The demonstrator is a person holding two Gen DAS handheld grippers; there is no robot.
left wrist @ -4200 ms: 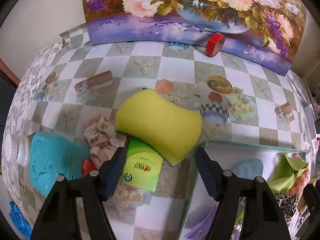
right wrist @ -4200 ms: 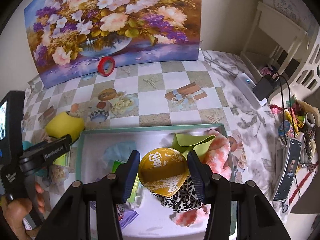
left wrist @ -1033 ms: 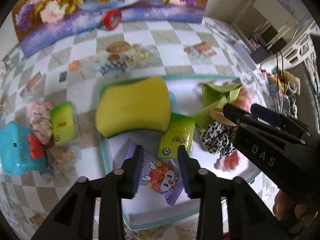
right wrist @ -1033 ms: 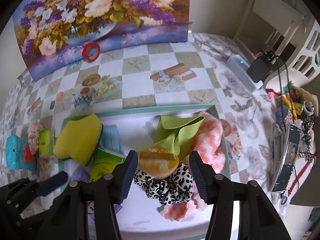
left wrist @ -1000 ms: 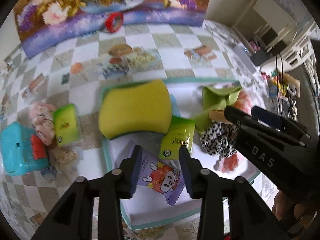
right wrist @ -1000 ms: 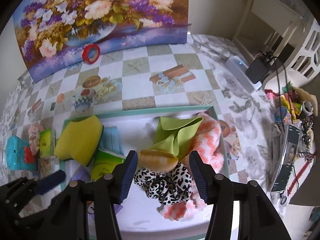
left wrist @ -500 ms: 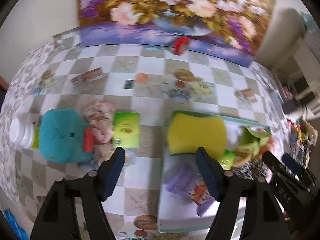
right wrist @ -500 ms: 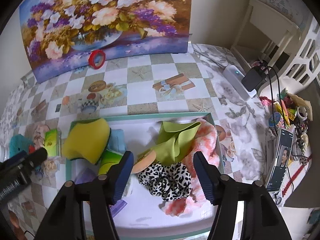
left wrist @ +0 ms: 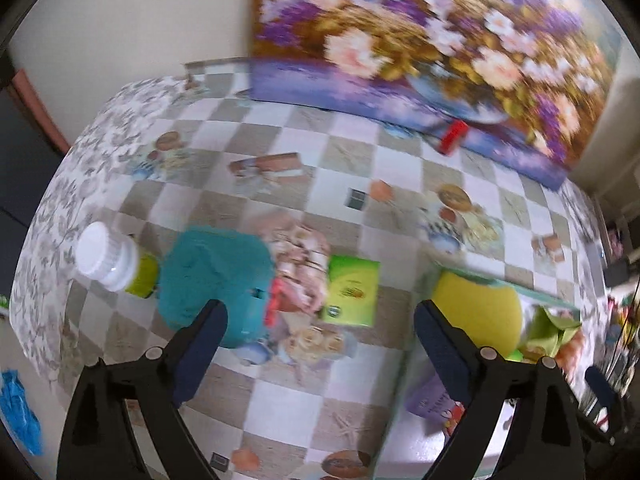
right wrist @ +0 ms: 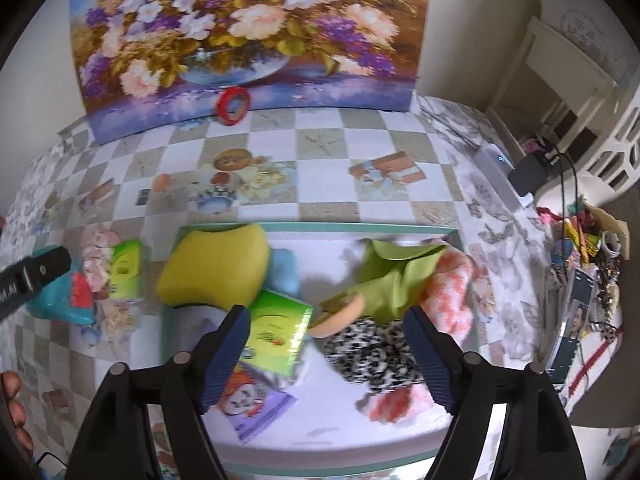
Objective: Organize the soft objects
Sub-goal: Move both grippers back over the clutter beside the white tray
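Observation:
A teal-rimmed white tray [right wrist: 320, 227] holds a yellow sponge [right wrist: 216, 268], a green tissue pack [right wrist: 276, 336], a lime cloth [right wrist: 396, 276], an orange-white fuzzy cloth [right wrist: 452, 292], a leopard scrunchie [right wrist: 372, 352], a round orange sponge [right wrist: 340, 316] and a purple packet [right wrist: 256, 404]. My right gripper [right wrist: 326, 336] is open and empty above the tray. My left gripper [left wrist: 320, 328] is open and empty over the table left of the tray. Below it lie a teal soft toy [left wrist: 212, 272], a pink scrunchie [left wrist: 300, 256] and a second green tissue pack [left wrist: 352, 290].
A bottle with a white cap [left wrist: 104, 256] lies left of the teal toy. A red tape roll [right wrist: 233, 105] leans on the flower painting [right wrist: 248, 32] at the back. A phone, cables and clutter [right wrist: 576, 312] sit right of the tray.
My left gripper let go of the yellow sponge in the tray, opened wide and swung left over the teal toy. My right gripper opened; the round orange sponge now lies in the tray.

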